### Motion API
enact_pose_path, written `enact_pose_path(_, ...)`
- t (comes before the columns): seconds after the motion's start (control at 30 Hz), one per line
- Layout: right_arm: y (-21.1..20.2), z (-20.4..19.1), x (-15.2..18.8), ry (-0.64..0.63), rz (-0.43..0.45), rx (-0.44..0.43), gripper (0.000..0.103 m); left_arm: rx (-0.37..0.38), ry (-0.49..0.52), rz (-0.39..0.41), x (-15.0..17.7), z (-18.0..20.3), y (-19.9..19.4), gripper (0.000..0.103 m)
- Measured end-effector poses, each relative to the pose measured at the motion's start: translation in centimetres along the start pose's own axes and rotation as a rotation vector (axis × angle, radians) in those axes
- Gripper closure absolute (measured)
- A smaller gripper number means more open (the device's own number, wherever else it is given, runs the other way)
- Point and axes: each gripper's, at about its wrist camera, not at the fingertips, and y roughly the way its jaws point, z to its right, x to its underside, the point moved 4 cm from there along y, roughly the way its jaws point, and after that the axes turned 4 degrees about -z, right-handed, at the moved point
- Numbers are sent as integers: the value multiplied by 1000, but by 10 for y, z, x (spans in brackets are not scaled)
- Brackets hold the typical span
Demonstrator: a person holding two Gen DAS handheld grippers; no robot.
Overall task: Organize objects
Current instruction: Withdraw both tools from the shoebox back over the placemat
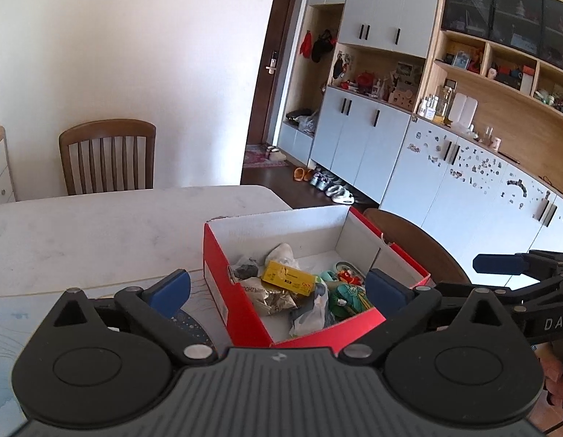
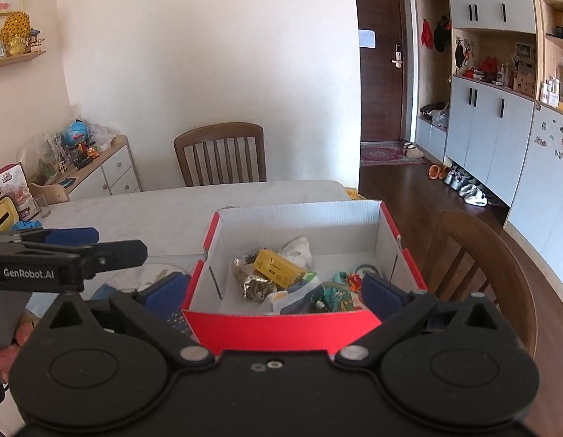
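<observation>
L gripper (image 1: 277,289) jaws spread as wide as they go, blue pads clear of everything, nothing gripped; seen from its own cam, the pads straddle the near corner of the red shoebox (image 1: 405,262) w/o touching it. R gripper (image 2: 276,289) same story: jaws fully apart, empty, its pads sitting either side of the box's near red wall (image 2: 281,327) in view, no contact visible. Each gripper also shows in the other's cam: R one at the far right edge of the left view, L one at the left edge of the right view, w/ bits of the person's hand (image 2: 8,349) under it. Box is open, white inside, stands on the pale marble-look table (image 1: 99,233) near its right edge. Inside the box, bunched toward the near end: yellow carton (image 2: 277,267) lying tilted on top of a crinkled gold foil packet (image 2: 254,286), a white crumpled bag (image 2: 299,249) behind it, a plastic-wrapped pack (image 1: 310,313) in front, and colourful cartoon-print items (image 2: 336,296) to the right; far half of the box floor is bare. Beyond: wooden chair (image 2: 221,154) at the table's far side, another chair (image 2: 485,266) right of the box, dark door (image 2: 381,54), grey-white cabinets (image 1: 357,134) w/ open wood shelves, shoes (image 1: 325,182) on the dark floor.
</observation>
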Motion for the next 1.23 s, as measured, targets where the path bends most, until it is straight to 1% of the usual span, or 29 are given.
enact_pose_path(0.2,-3,-1,3,14,-2,-7,1,-22,44,-3,4,6,-2,0)
enact_pose_path(0.4,-5,-1,1,28,8,-12,1,1,37,1,1,9,-2,0)
enact_pose_path(0.93,-21,2,-2,65,95,-6,1,24,105,106,-10,24,-21,0)
enact_pose_path(1.13,-22,1,-4,62,106,2,1,14,112,115,-10,23,-23,0)
enact_pose_path(1.23,-22,-1,-4,61,103,4,1,20,107,108,-10,20,-22,0)
